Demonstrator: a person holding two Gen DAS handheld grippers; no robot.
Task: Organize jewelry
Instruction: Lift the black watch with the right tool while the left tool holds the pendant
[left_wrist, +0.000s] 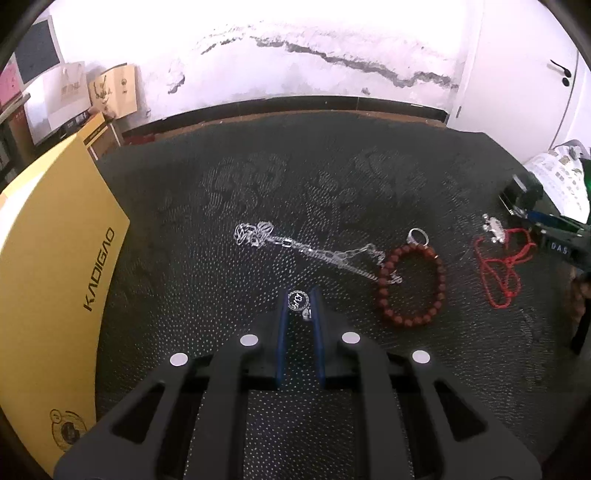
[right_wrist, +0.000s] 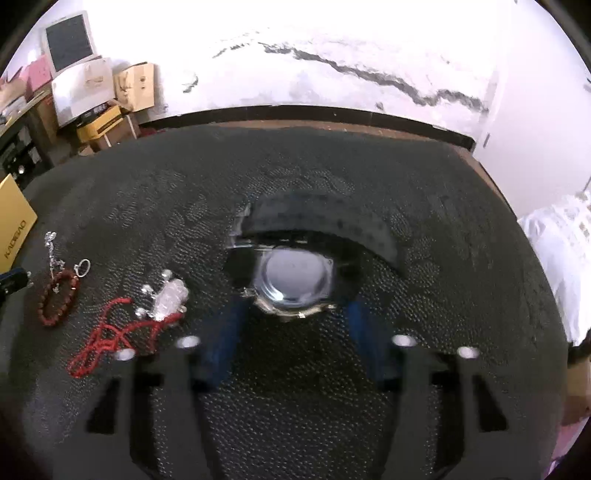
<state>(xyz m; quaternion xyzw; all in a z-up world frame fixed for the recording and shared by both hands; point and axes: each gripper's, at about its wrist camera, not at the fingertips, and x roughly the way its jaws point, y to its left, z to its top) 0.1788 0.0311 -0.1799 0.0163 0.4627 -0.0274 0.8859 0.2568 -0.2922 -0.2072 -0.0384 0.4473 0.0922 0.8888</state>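
Observation:
My left gripper (left_wrist: 299, 300) is shut on a small silver ring (left_wrist: 297, 300) with a round patterned face, held just above the dark dotted mat (left_wrist: 221, 295). Beyond it lie a silver chain necklace (left_wrist: 295, 245), a brown bead bracelet (left_wrist: 412, 284), a silver ring (left_wrist: 417, 236) and a red cord with a silver lock charm (left_wrist: 500, 258). My right gripper (right_wrist: 295, 314) is open around a wristwatch (right_wrist: 293, 280) with a black strap; its blue fingers (right_wrist: 225, 332) stand on both sides of the case. The bracelet (right_wrist: 59, 297) and red cord charm (right_wrist: 166, 299) lie to its left.
A yellow KADIGAO box (left_wrist: 55, 266) lies on the mat at the left. Cardboard boxes and a monitor (left_wrist: 35, 51) stand by the far left wall. A white bag (left_wrist: 561, 181) sits at the right edge. The mat's far edge meets a cracked white wall.

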